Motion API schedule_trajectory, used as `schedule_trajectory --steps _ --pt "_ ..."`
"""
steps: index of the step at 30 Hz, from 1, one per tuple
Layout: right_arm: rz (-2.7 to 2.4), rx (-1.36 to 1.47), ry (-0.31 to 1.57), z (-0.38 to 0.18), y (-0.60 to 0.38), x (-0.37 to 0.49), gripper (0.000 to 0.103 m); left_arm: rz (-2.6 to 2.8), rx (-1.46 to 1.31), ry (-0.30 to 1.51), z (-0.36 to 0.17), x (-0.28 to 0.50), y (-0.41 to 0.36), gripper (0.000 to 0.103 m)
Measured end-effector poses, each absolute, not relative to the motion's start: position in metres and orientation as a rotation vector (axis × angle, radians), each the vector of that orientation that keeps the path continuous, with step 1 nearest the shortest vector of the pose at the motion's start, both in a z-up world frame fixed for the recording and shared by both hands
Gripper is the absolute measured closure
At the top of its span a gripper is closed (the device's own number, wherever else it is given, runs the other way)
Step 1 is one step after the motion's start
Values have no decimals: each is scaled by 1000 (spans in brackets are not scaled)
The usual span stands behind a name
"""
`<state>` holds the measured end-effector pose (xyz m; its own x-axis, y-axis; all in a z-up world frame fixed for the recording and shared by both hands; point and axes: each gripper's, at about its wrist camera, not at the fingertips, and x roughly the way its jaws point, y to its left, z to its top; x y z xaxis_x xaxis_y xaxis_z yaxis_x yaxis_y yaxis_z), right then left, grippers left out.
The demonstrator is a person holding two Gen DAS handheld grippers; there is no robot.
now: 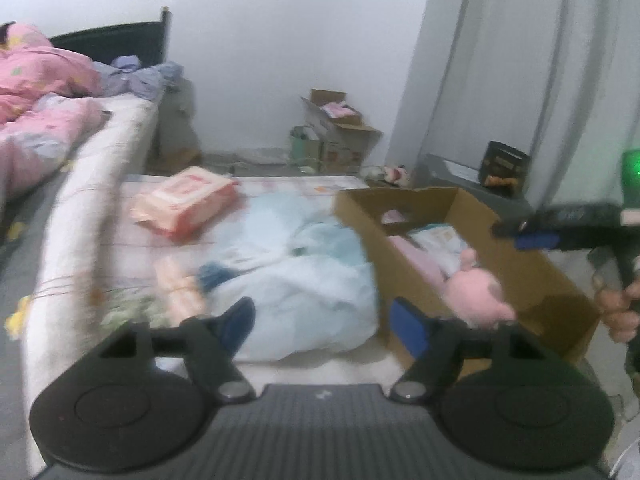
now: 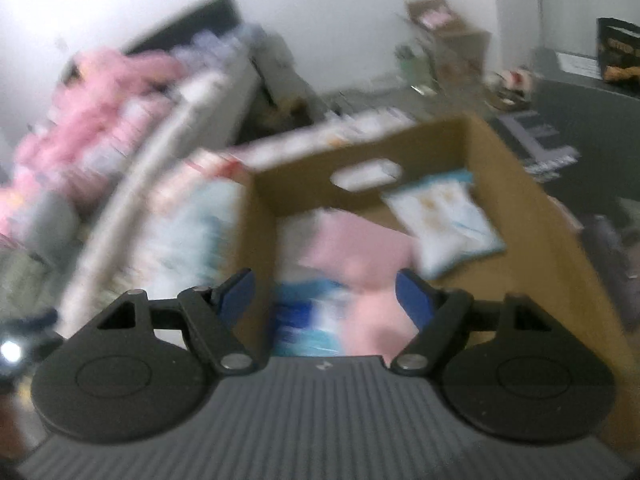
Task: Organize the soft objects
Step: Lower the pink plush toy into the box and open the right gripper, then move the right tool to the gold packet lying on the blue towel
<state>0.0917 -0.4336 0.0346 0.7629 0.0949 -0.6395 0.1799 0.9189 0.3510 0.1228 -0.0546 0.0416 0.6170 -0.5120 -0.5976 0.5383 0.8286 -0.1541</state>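
Note:
In the left wrist view a brown cardboard box point(image 1: 520, 272) stands on the right with a pink plush toy point(image 1: 476, 296) and pale packets in it. A light blue soft bundle point(image 1: 304, 264) lies left of the box. My left gripper point(image 1: 324, 328) hovers open above that bundle, with nothing between its blue pads. My right gripper point(image 1: 532, 232), held by a hand point(image 1: 616, 312), reaches over the box's far right side. In the blurred right wrist view my right gripper point(image 2: 324, 298) stands open over the box point(image 2: 500, 168), above a pink soft item point(image 2: 360, 252) and a blue-white packet point(image 2: 444, 216).
A pink tissue pack point(image 1: 188, 204) and a peach roll point(image 1: 180, 284) lie on the patterned mat point(image 1: 280, 184). A bed with a pink quilt point(image 1: 40, 80) runs along the left. Open cartons point(image 1: 340, 128) stand at the back wall, and a black box point(image 1: 506, 164) by the curtain.

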Motion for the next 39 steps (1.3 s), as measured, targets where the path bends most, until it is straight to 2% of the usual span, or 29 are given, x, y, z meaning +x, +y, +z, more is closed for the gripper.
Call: schedule_trajectory --steps 7,13,17,20,22,23,26,28,31,34,39 --pt "200 442 679 53 -342 101 25 -432 72 637 44 89 23 18" --pt "387 434 771 39 -254 132 25 -352 22 688 18 72 63 18" --pt "453 424 869 10 -202 145 25 -311 24 727 -7 65 71 20" --pt "460 406 961 -20 -175 154 25 -303 37 767 -28 62 72 27" --pt "451 410 1022 -41 -162 161 27 -294 45 785 -40 61 72 37" --pt "440 405 1046 -50 -157 163 27 -288 47 794 -45 61 72 39" --pt "436 364 1082 -66 -144 163 28 -278 43 815 -58 64 75 45" --pt "442 352 1105 -72 -139 163 28 -271 35 829 -65 66 79 55" --pt "472 324 1123 -76 -128 165 27 -270 12 844 -70 68 82 65" --pt "510 278 1132 -74 -116 169 25 -273 -3 841 -71 69 84 70" --pt "547 205 1136 -75 -98 171 27 -287 -29 849 -74 71 86 73"
